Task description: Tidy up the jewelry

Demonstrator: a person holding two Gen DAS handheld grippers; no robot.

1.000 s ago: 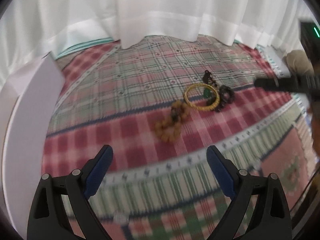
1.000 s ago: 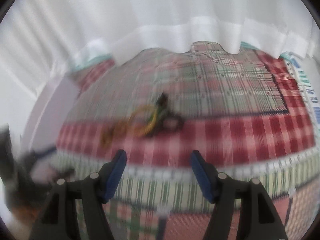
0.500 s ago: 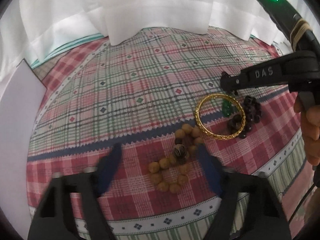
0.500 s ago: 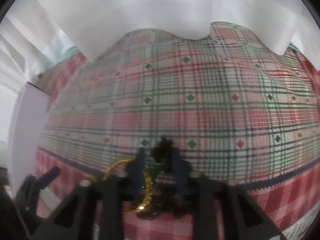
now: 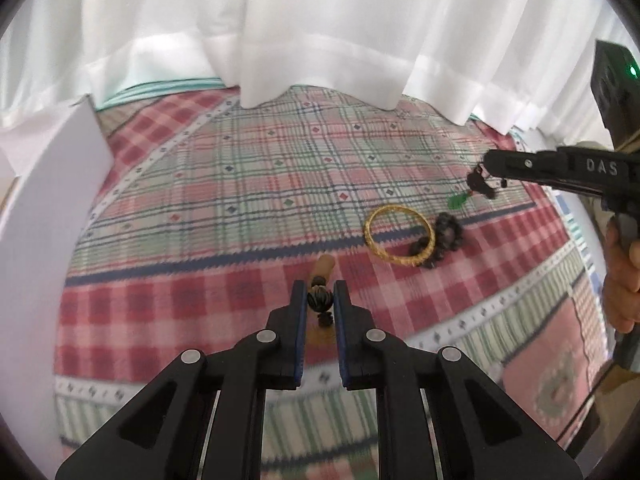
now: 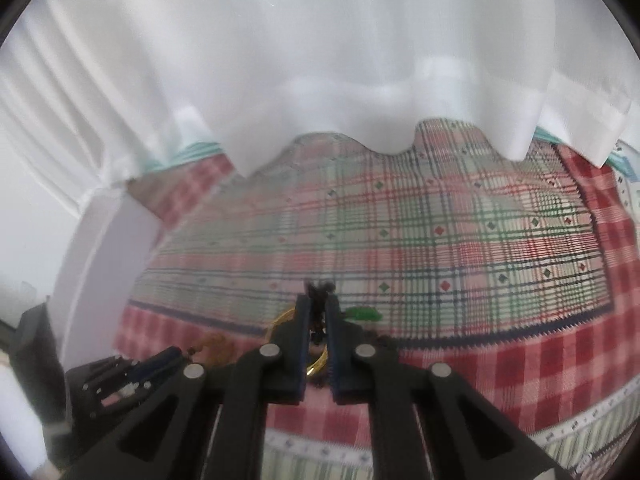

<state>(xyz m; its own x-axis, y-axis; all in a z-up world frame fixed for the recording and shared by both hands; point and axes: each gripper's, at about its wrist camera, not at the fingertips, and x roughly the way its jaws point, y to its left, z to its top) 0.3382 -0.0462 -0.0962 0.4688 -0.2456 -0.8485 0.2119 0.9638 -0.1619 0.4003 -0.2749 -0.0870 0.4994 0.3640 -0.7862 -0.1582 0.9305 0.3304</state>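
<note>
Left gripper [image 5: 320,300] pinching the carved dark bead of the wooden bead bracelet [image 5: 320,299], tan beads trailing straight ahead along the finger line toward the gold bangle [image 5: 399,235]. Right gripper [image 6: 317,320] closed on the black cord of the green pendant [image 5: 458,200], pendant dangling just beyond and right of the bangle, clear of the plaid cloth [image 5: 260,184]. Dark bead bracelet [image 5: 442,240] touching the bangle's right edge. White box [image 5: 44,208] far left of the bangle, likely nearer the left gripper
</note>
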